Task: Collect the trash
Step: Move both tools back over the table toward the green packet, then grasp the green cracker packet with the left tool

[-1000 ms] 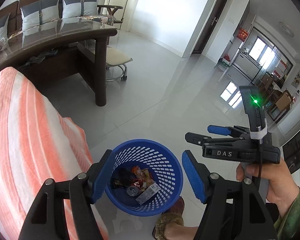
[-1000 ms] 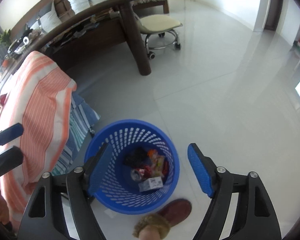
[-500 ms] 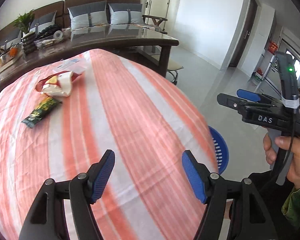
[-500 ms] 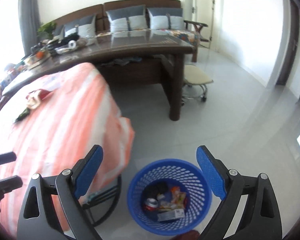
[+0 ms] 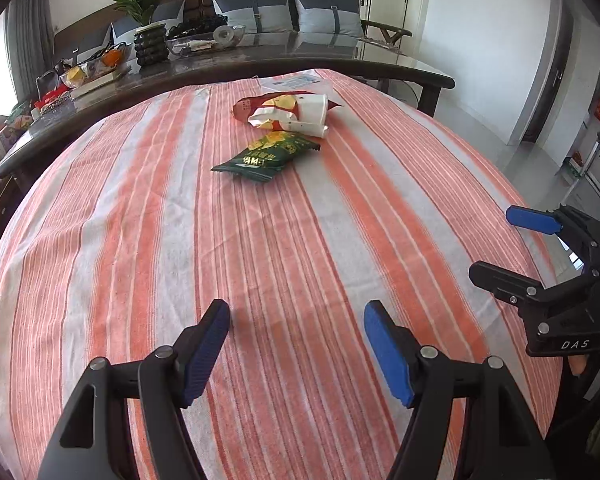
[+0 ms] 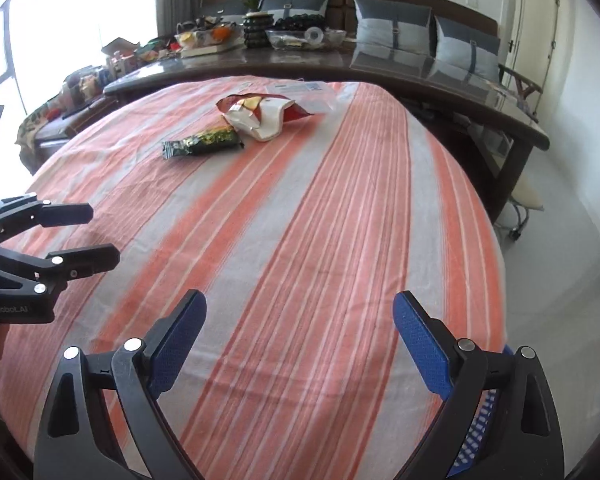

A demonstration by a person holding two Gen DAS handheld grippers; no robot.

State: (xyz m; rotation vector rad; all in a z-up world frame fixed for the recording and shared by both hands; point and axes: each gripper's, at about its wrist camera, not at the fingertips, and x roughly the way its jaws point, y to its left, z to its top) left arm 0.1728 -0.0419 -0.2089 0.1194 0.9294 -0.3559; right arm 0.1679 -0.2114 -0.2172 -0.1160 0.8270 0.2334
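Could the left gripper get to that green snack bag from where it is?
Probably yes. The left gripper is open and empty, and only bare striped cloth lies between it and the green snack bag. The red-and-white bag lies beyond it, not in the way. The gripper must move forward first.

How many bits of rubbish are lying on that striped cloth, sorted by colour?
Green snack wrapper: 1
Red-and-white snack bag: 1
Clear plastic bag with a printed label, behind the red-and-white one: 1
Total: 3 on the striped cloth
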